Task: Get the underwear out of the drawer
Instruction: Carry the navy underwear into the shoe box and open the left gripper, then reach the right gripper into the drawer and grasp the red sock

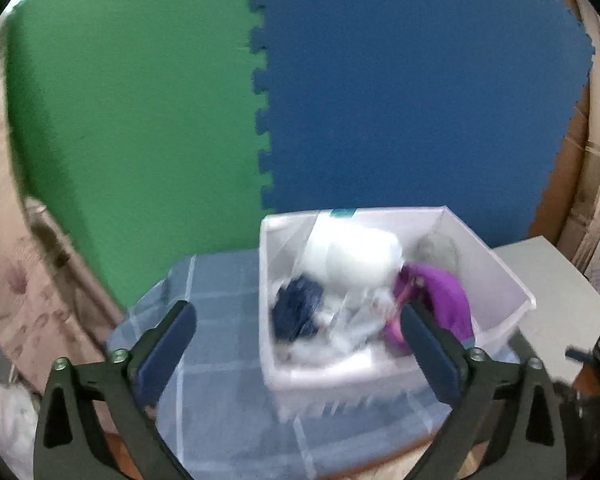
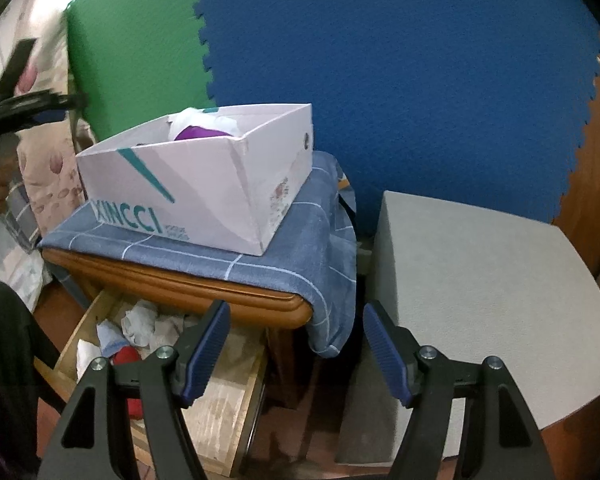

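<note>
A white cardboard box (image 1: 496, 280) sits on a blue checked cloth (image 1: 220, 280) and holds purple (image 1: 444, 292), navy (image 1: 296, 312) and white (image 1: 352, 260) garments. My left gripper (image 1: 298, 312) hovers just in front of it, jaws wide open, with nothing between the pads. In the right wrist view the same box (image 2: 204, 184) stands on a wooden cabinet above an open drawer (image 2: 220, 412). The drawer holds white (image 2: 140, 320), light blue (image 2: 110, 336) and red (image 2: 126, 358) pieces. My right gripper (image 2: 296, 312) is open and empty above the drawer's right side.
A grey block (image 2: 480, 280) stands to the right of the cabinet. Green (image 1: 140, 100) and blue (image 1: 420, 100) foam mats cover the wall behind. A floral curtain (image 1: 16, 280) hangs at the left. My left gripper (image 2: 56, 70) appears blurred at the upper left of the right wrist view.
</note>
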Tool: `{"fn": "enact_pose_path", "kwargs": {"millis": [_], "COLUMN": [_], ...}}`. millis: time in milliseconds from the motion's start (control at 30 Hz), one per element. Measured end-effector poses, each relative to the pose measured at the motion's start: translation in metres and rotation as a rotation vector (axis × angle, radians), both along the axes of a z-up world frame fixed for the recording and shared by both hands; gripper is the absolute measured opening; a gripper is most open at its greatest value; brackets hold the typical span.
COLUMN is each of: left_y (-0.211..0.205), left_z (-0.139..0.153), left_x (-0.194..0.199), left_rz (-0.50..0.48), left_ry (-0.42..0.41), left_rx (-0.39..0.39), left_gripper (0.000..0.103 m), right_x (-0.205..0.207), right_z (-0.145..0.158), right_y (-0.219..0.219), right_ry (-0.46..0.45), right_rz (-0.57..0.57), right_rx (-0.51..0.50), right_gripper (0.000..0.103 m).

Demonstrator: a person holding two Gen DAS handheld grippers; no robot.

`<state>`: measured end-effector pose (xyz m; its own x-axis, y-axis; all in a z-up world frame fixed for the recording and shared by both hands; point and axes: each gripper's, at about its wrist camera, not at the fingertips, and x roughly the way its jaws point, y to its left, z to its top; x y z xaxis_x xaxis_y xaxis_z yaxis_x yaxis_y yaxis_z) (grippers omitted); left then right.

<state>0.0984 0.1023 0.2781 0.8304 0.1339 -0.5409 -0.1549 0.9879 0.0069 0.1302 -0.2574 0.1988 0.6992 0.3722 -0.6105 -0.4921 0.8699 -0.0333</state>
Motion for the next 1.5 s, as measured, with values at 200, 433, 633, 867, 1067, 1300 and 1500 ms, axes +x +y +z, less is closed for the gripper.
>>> {"fn": "enact_pose_path", "kwargs": {"millis": [200, 433, 633, 867, 1067, 1300, 1500], "left_y": [0.050, 0.093, 0.088, 0.081, 0.080, 0.091, 0.090], "left_z": [-0.039, -0.068, -0.078, -0.086, -0.086, -0.088, -0.089], "left_x": [-0.071, -0.143, -0.164, -0.160, -0.165, -0.167, -0.165], "left_rz": [0.117, 0.337, 0.441, 0.462, 0.461, 0.474, 0.474], "left_ry": [0.070, 0.043, -0.016, 0.025, 0.008, 0.018, 0.025], "left_rx": [-0.094, -0.043, -0.005, 0.113, 0.127, 0.064, 0.074], "left_gripper": [0.102, 0.102, 0.102, 0.102, 0.102, 0.102, 0.102], "right_x": [-0.013, -0.038, -0.049, -0.051, -0.048, -0.041, -0.035], "right_z": [-0.014, -0.082, -0.122, -0.172, -0.202, -0.227, -0.242], "right_y": [0.045, 0.145, 0.222, 0.273, 0.291, 0.304, 0.310], "right_ry": [0.088, 0.374, 0.426, 0.479, 0.530, 0.589, 0.653], "right_rz": [0.159, 0.425, 0.548, 0.585, 0.576, 0.573, 0.557], "right_rx": [-0.077, -0.219, -0.353, -0.508, -0.605, -0.680, -0.733], "right_gripper": [0.071, 0.071, 0.071, 0.071, 0.071, 0.071, 0.071]}}
